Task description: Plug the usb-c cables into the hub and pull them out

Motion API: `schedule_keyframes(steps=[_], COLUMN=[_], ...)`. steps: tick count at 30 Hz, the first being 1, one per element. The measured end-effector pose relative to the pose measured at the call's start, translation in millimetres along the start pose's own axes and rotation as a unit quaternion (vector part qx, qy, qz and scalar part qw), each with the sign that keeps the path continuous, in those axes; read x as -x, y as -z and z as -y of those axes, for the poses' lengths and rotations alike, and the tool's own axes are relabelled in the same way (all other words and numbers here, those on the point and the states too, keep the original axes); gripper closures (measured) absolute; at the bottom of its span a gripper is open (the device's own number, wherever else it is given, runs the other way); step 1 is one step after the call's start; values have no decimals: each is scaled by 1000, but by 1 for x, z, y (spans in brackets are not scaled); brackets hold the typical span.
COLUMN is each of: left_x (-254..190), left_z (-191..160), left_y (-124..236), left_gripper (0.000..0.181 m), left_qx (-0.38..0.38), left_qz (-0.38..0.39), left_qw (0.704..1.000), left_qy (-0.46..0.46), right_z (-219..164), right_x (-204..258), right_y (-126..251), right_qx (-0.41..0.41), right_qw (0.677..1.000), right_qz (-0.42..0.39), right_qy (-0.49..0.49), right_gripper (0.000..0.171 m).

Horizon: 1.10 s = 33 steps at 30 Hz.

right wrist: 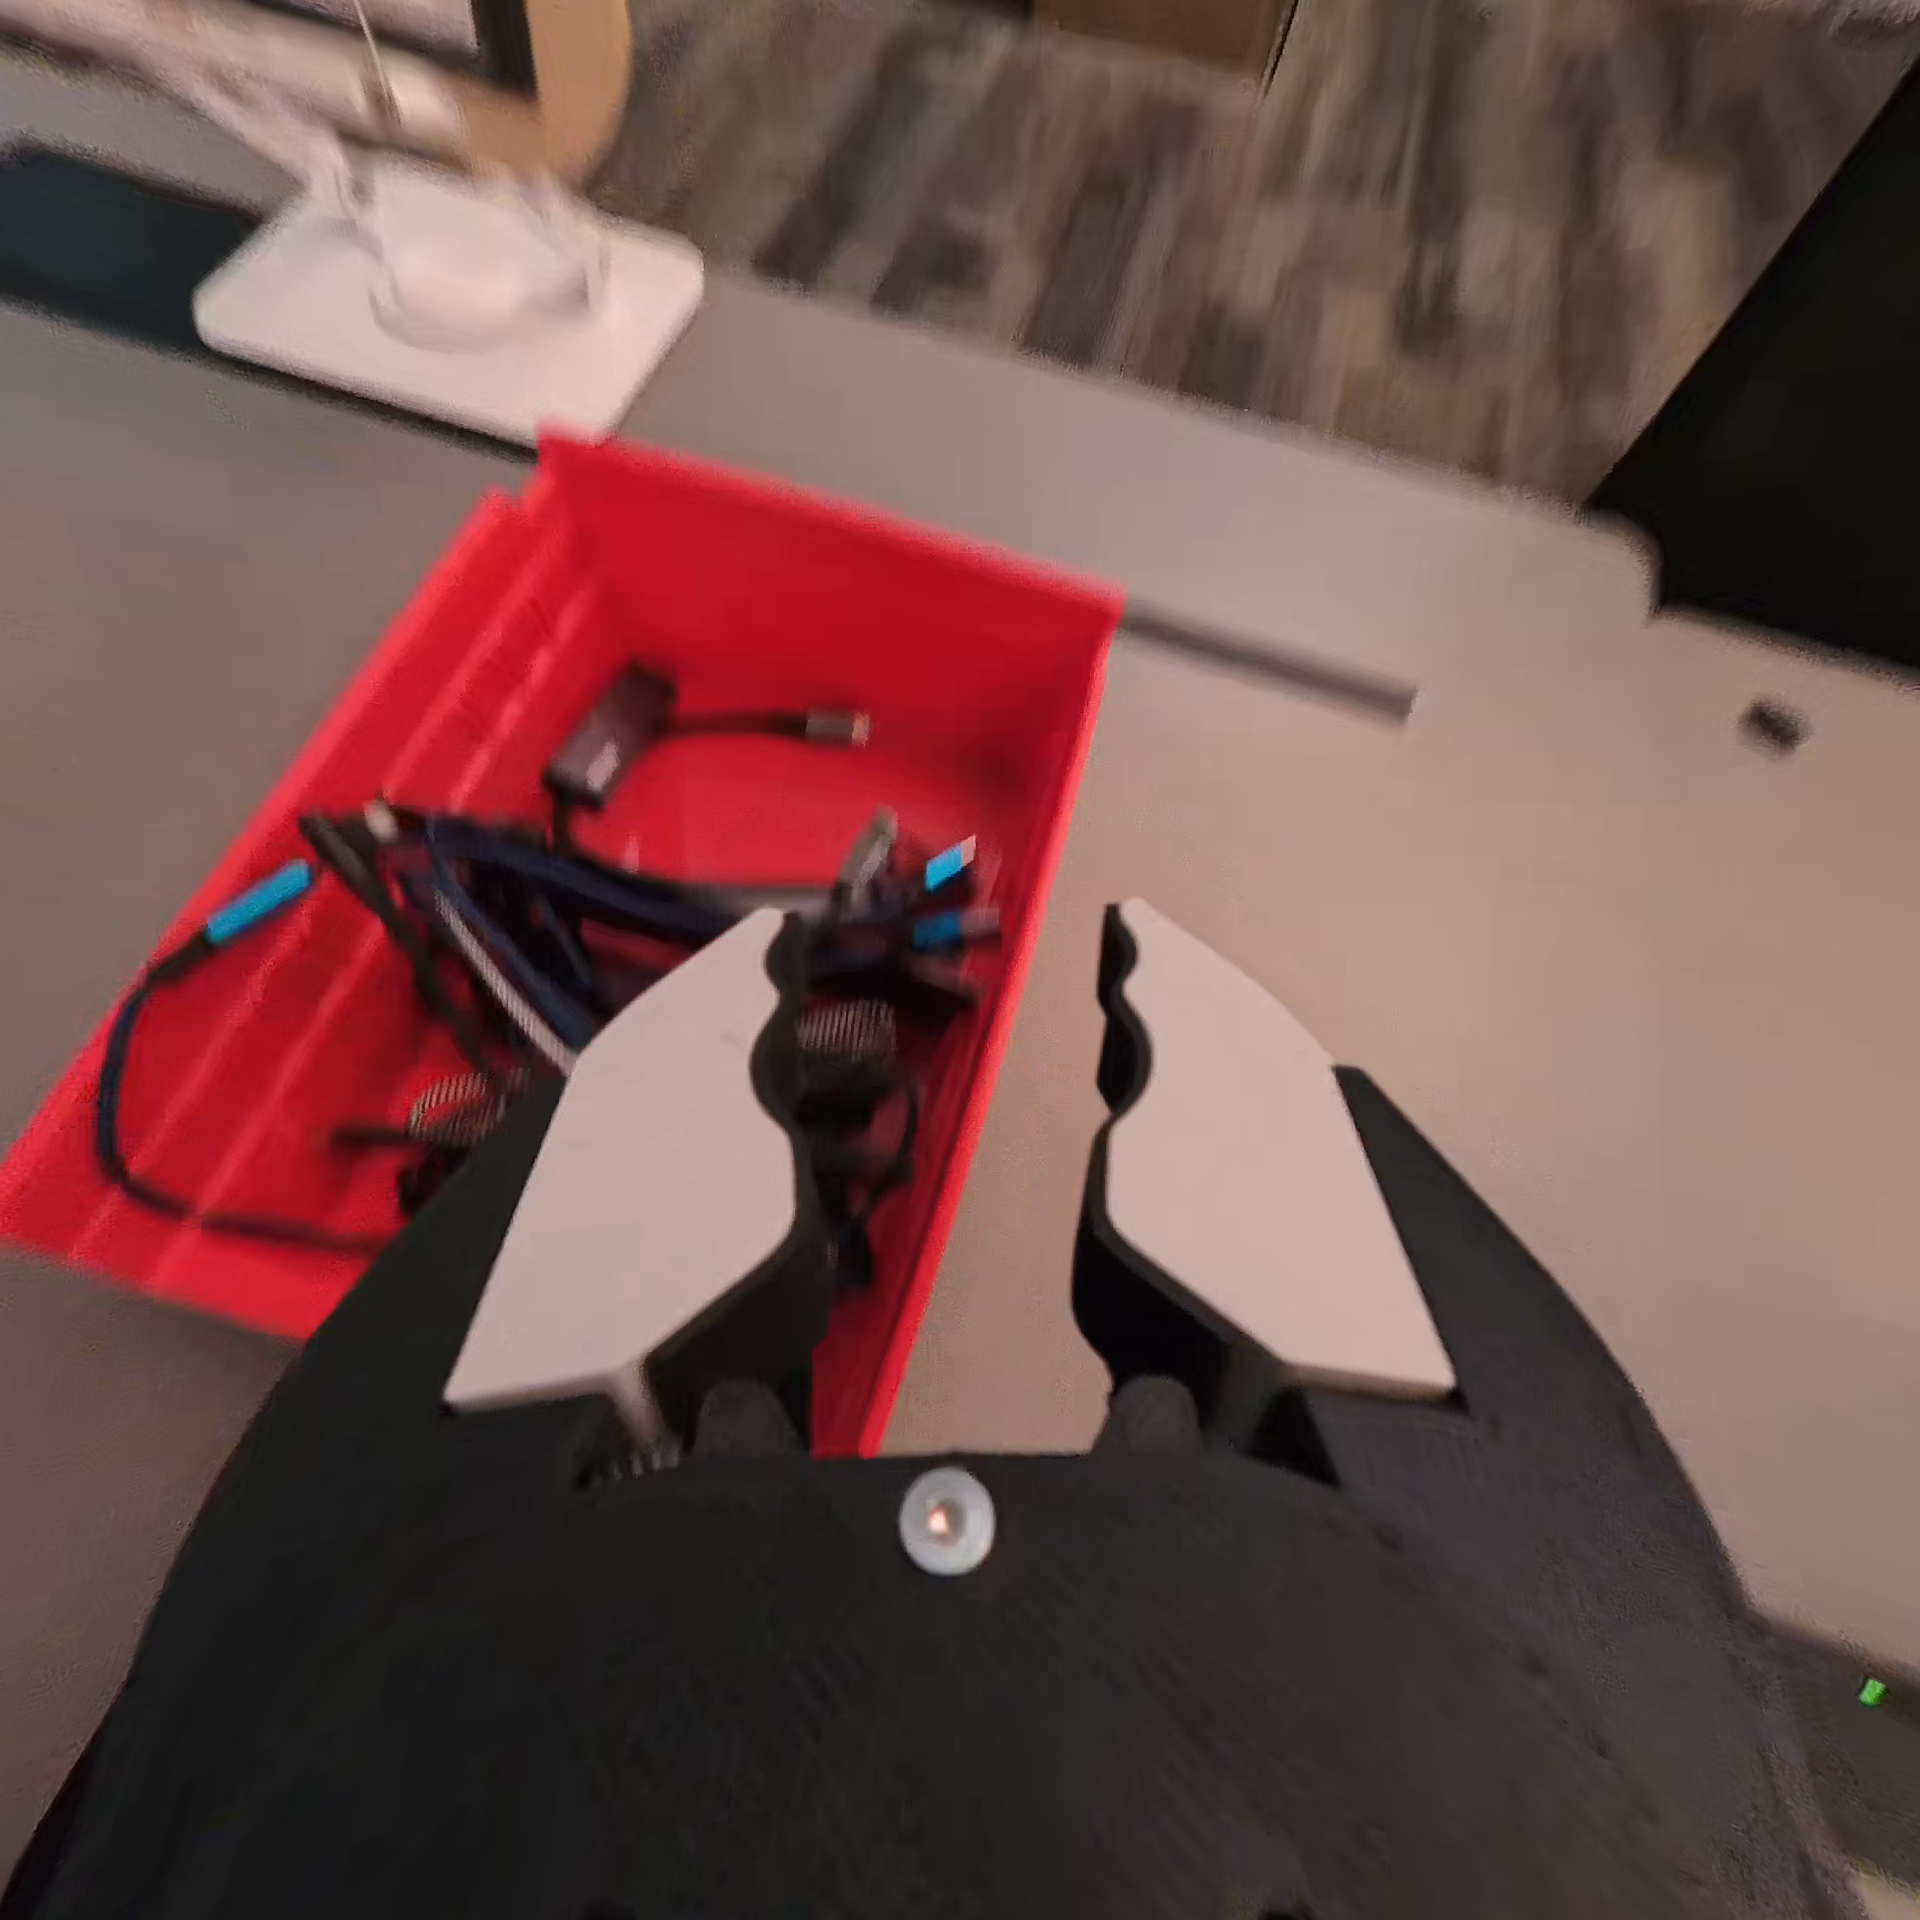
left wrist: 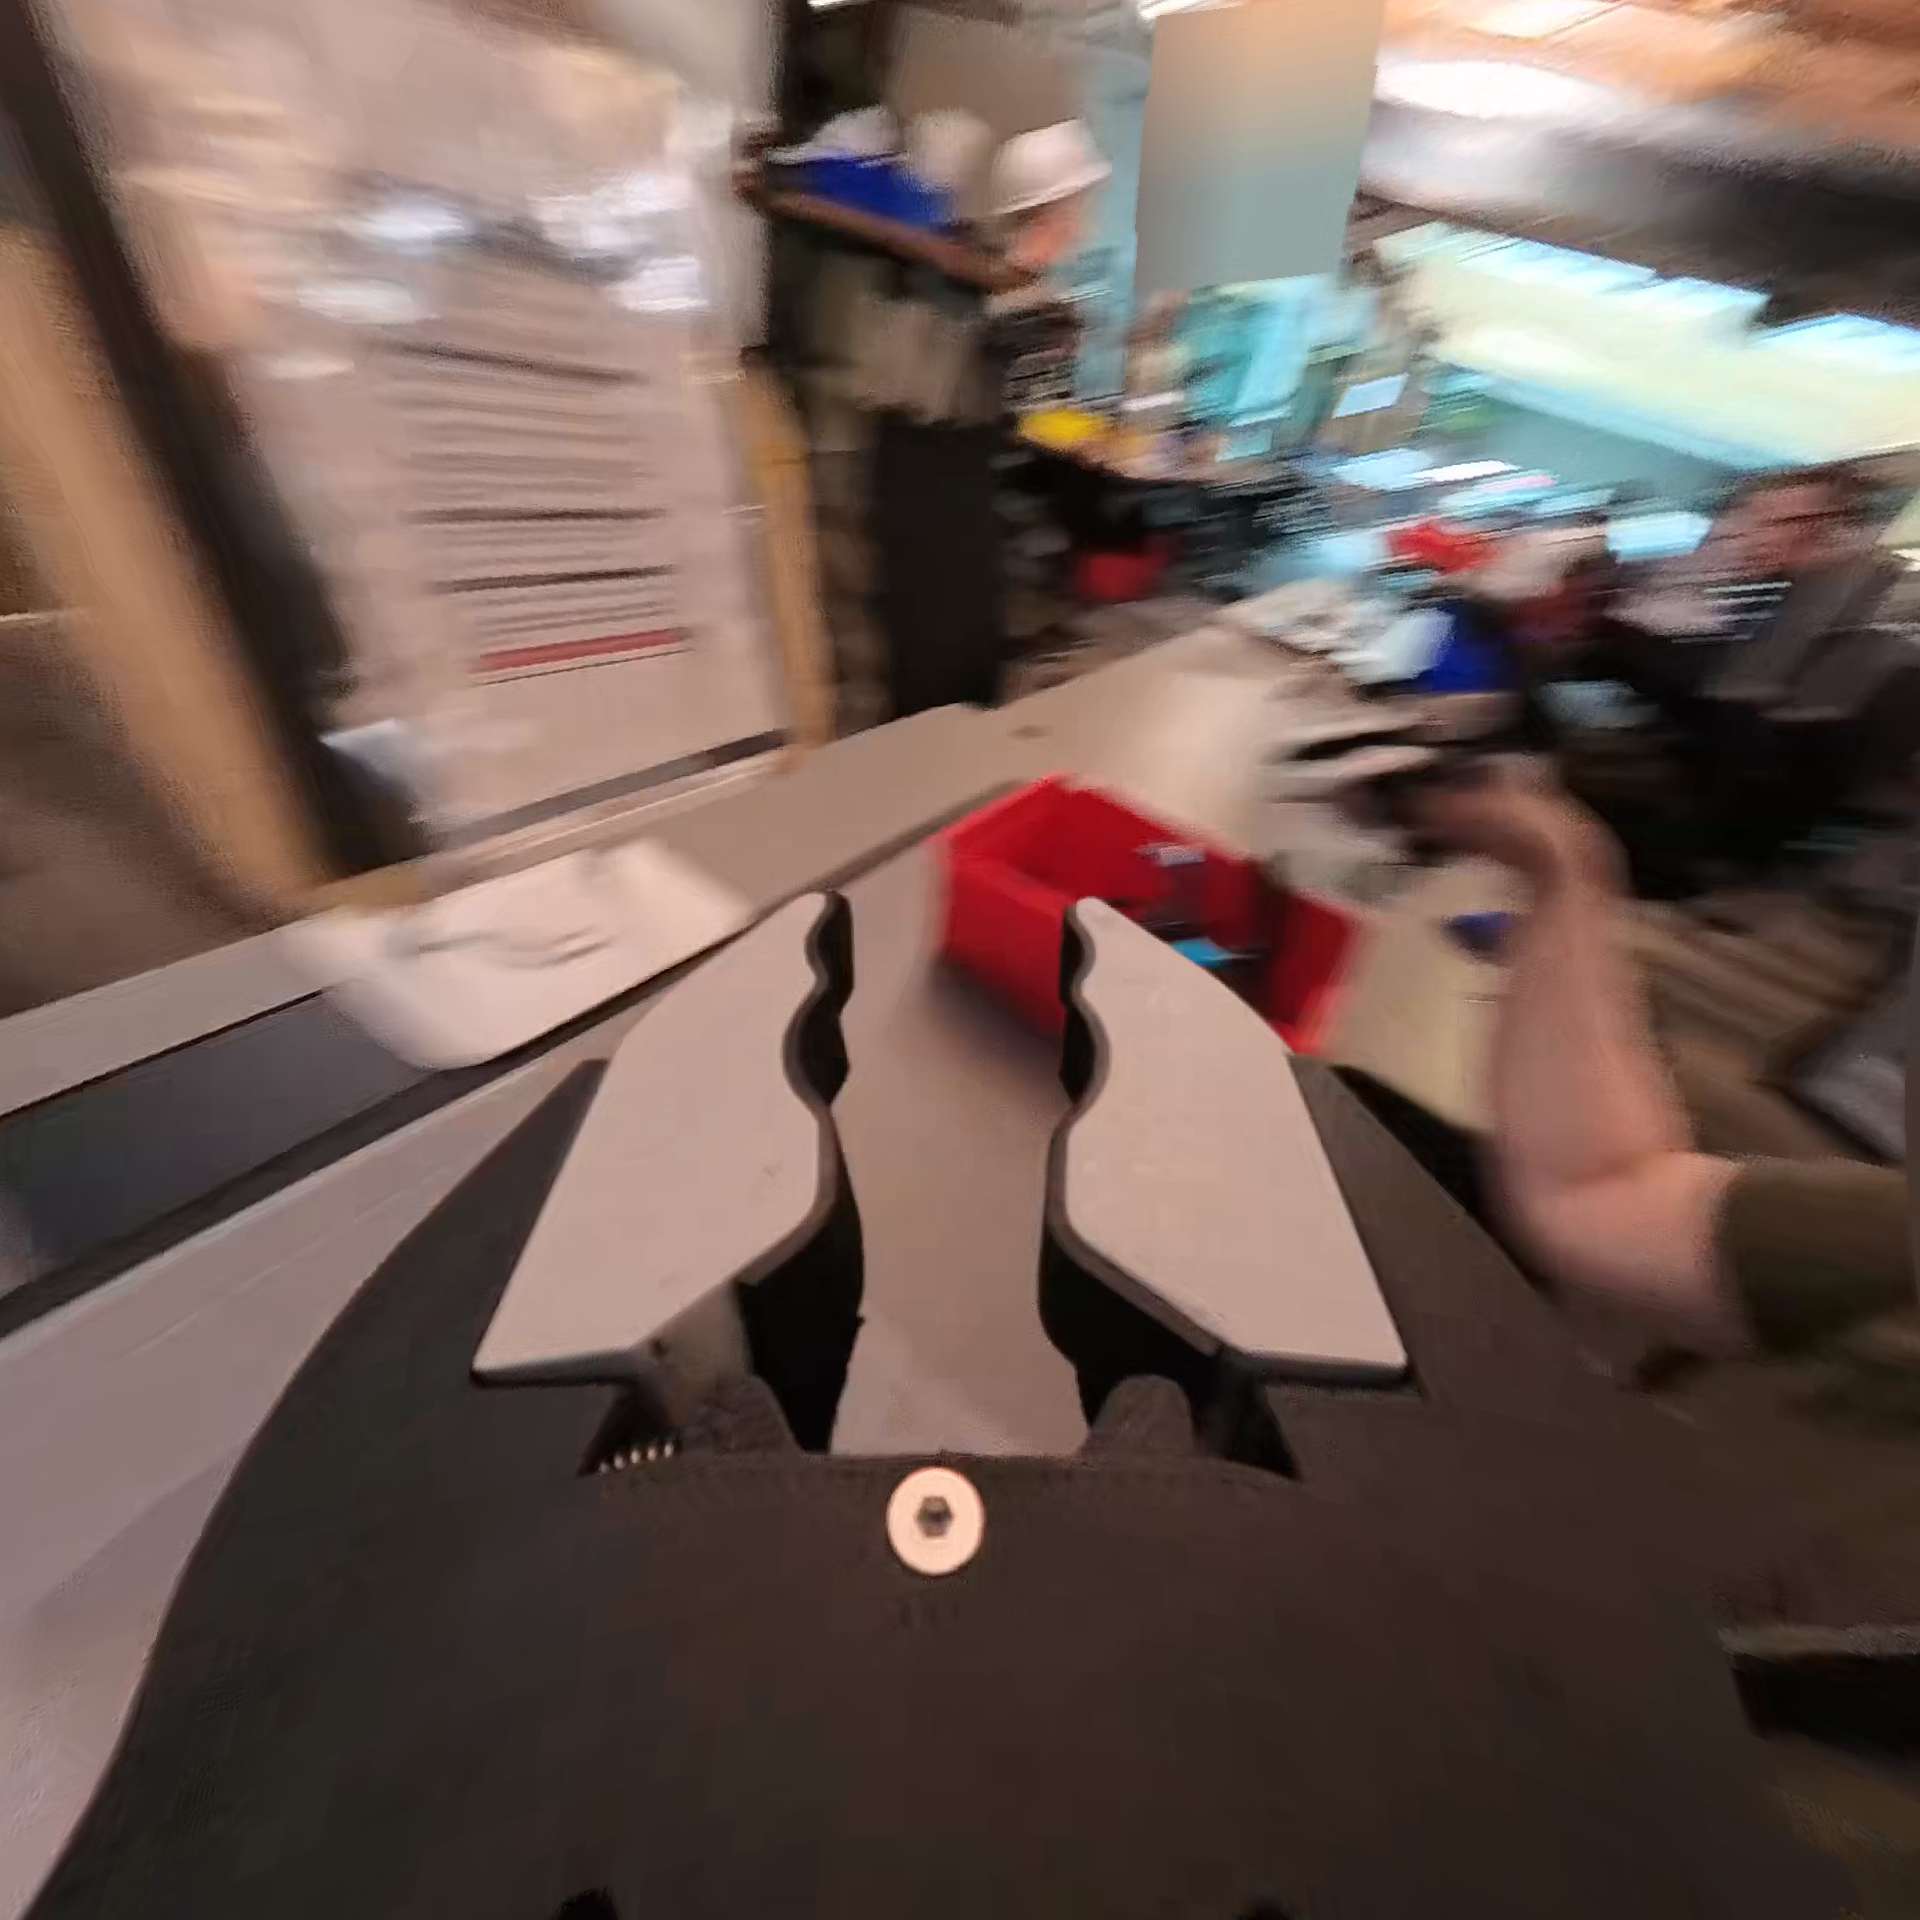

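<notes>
A red bin [right wrist: 831, 540] sits on the grey table and holds a tangle of dark braided cables [right wrist: 540, 914] with blue-tipped plugs, plus a small dark hub [right wrist: 608, 727] near its far end. One cable hangs over the bin's left wall. My right gripper [right wrist: 945, 925] is open and empty, hovering above the bin's near right corner. My left gripper [left wrist: 951, 914] is open and empty above the table, with the red bin [left wrist: 1049, 914] just beyond its fingertips. Both views are motion-blurred.
A white stand base [right wrist: 457, 301] sits at the table's far left; it also shows in the left wrist view [left wrist: 499, 945]. A person's hand [left wrist: 1558, 1039] reaches in at the right of the left wrist view. People and cluttered desks lie beyond the table. Left tips to right tips: about 55 cm.
</notes>
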<state>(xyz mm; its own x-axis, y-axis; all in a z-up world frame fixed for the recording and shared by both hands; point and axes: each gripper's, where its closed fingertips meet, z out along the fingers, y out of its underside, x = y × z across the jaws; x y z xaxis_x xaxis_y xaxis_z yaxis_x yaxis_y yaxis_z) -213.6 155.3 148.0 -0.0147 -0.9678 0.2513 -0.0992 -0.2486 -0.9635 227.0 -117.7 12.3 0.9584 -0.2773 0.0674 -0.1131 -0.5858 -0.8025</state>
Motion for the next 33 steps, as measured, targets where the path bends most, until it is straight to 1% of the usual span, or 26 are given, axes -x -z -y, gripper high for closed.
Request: schedule_keyframes(steps=[1, 3, 4, 5, 6, 7, 9, 11, 13, 15, 17, 19, 21, 24, 26, 29, 31, 33], left_x=[30, 82, 100, 113, 119, 123, 131, 140, 147, 155, 158, 158, 158, 159, 160, 160, 161, 162], left_z=[-5, -24, -38, -53, -66, -75, -86, -99, -119, -140, -158, -171, -178, -177, -176, -183, -188, -191], left_y=[19, 63, 84, 101, 112, 118, 125, 127, 128, 131, 130, 124, 120, 114, 116, 124, 130, 132], left_gripper=[139, 130, 126, 123, 120, 122, 122, 122, 122, 121, 121, 125, 129, 132, 132, 131, 131, 131], left_qx=[16, 68, 100, 130, 152, 165, 170, 191, 236, 293, 339, 363, 373, 363, 357, 361, 368, 370], left_qz=[86, 234, 286, 316, 321, 313, 307, 308, 319, 336, 330, 312, 299, 287, 286, 292, 295, 296], left_qw=[996, 970, 953, 939, 933, 932, 931, 924, 907, 882, 864, 855, 849, 855, 857, 848, 840, 836], left_qy=[-6, 5, 21, 41, 60, 76, 96, 121, 139, 153, 174, 201, 224, 234, 237, 254, 267, 275], right_z=[-21, -60, -76, -89, -97, -100, -107, -114, -116, -115, -114, -113, -112, -111, -112, -113, -103, -87], right_x=[-1, -4, -6, -7, -5, -2, -4, -5, -2, -2, -3, -2, -1, -1, 2, 2, 1, -4], right_y=[0, -5, -7, -9, -11, -13, -19, -24, -25, -25, -22, -17, -9, 2, 6, 11, 14, 15], right_qx=[38, 112, 149, 184, 208, 223, 247, 275, 292, 287, 282, 280, 278, 276, 277, 282, 259, 216], right_qw=[999, 992, 986, 979, 973, 969, 962, 954, 947, 947, 947, 945, 943, 944, 945, 943, 950, 962], right_qz=[21, 43, 44, 47, 54, 62, 54, 47, 52, 52, 51, 56, 54, 48, 52, 47, 44, 35], right_qy=[-16, -44, -57, -67, -78, -90, -106, -113, -126, -134, -144, -161, -175, -173, -166, -168, -167, -161], right_gripper=[114, 113, 113, 118, 118, 121, 124, 124, 131, 131, 130, 130, 129, 129, 129, 128, 127, 127])
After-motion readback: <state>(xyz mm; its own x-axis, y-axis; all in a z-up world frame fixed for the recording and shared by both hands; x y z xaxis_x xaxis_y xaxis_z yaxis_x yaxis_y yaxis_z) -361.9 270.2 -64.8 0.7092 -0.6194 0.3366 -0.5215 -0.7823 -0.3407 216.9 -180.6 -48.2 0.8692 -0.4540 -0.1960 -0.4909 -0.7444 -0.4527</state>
